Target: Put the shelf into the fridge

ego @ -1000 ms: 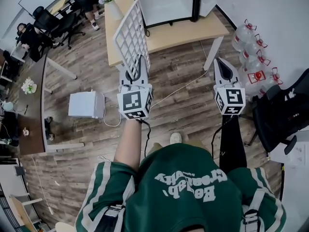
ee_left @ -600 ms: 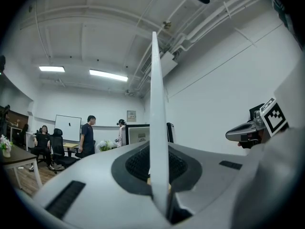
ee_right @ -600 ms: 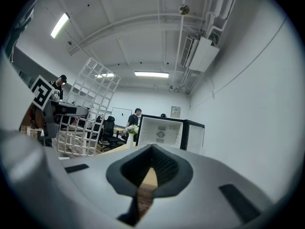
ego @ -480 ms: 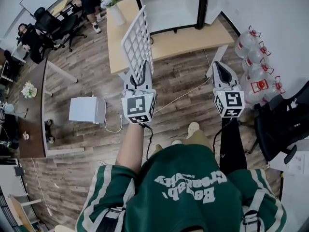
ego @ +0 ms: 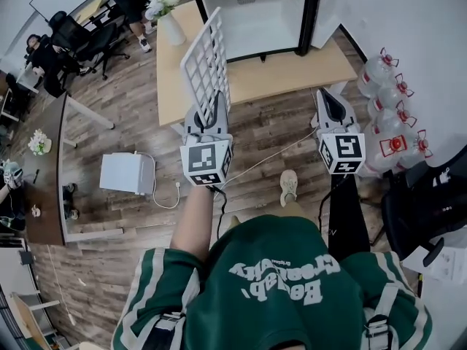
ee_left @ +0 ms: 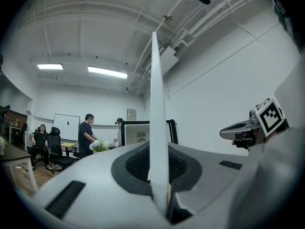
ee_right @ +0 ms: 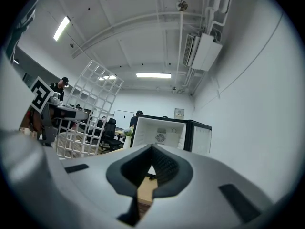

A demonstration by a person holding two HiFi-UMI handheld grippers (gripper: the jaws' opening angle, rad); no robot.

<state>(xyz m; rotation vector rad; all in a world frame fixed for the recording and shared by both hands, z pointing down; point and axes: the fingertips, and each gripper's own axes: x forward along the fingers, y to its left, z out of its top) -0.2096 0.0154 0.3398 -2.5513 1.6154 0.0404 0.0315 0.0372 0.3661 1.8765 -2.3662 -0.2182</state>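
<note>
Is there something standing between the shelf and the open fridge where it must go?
Nothing visible blocks it. The left gripper holds the shelf upright on its edge, and the fridge stands open on the table straight ahead. The vase of flowers sits to the left of that path.

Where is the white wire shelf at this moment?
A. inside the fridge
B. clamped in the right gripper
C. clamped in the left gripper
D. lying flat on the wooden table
C: the left gripper is closed on the lower edge of the shelf, which stands upright in it.
</note>
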